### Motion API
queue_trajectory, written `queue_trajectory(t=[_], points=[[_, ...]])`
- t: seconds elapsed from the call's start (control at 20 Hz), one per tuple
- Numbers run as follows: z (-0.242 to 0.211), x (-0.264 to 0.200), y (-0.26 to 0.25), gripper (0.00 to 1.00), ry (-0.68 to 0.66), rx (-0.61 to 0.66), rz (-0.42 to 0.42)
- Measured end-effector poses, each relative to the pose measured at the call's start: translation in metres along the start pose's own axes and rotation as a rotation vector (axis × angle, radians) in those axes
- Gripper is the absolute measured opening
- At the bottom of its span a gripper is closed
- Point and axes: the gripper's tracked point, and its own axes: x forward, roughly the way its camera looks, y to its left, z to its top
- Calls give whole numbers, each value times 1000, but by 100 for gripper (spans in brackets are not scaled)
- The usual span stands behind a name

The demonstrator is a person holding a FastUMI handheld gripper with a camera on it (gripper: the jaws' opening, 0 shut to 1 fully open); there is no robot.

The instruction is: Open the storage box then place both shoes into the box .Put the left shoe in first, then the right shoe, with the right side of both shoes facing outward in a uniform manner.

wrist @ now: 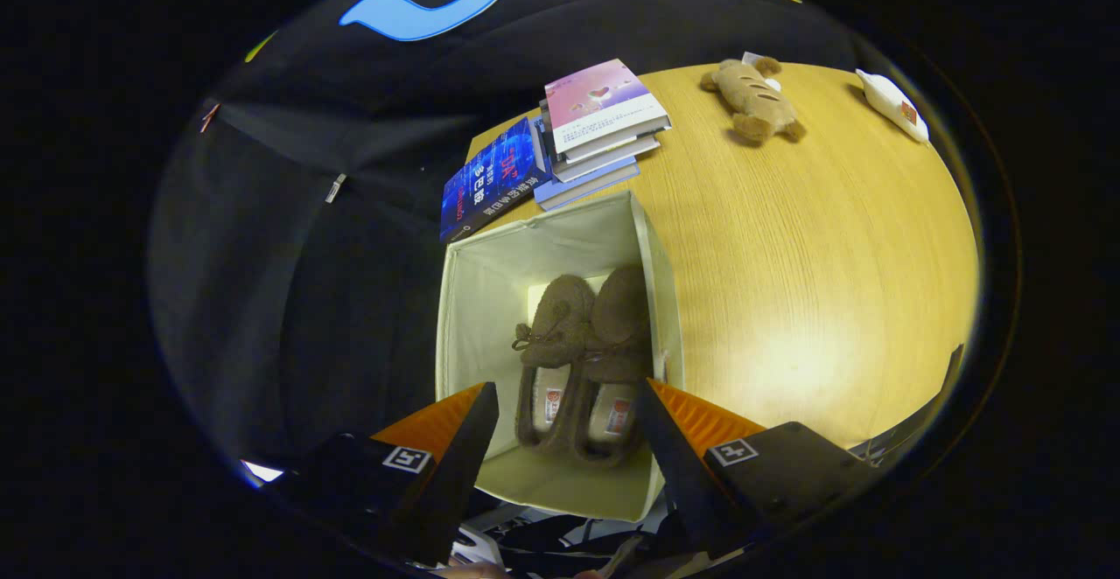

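An open cream fabric storage box [490, 290] stands on the wooden table's near corner. Two brown fuzzy shoes lie side by side inside it, toes pointing away from me. One shoe [553, 334] with a bow lies on the left, the other shoe [618, 343] on the right against the box wall. My gripper [567, 404] hovers above the box, open, its fingers spread on either side of the shoes' heels with nothing between them. The fingers touch neither shoe.
A stack of books [599, 129] sits just beyond the box, with a dark blue book [492, 178] leaning beside it. A plush toy dog [752, 100] and a white object [892, 105] lie at the table's [805, 264] far side.
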Motion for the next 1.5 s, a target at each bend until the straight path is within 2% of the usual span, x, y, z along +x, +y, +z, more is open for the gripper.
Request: queue_trajectory(t=[0.3, 0.75, 1.0, 1.2, 1.5], points=[[44, -50, -33, 99, -186, -85, 1], [137, -160, -102, 98, -564, -257, -144], [160, -218, -114, 99, -742, -349, -182], [162, -250, -110, 99, -826, -417, -172], [153, -279, -87, 98, -963, -551, -91]])
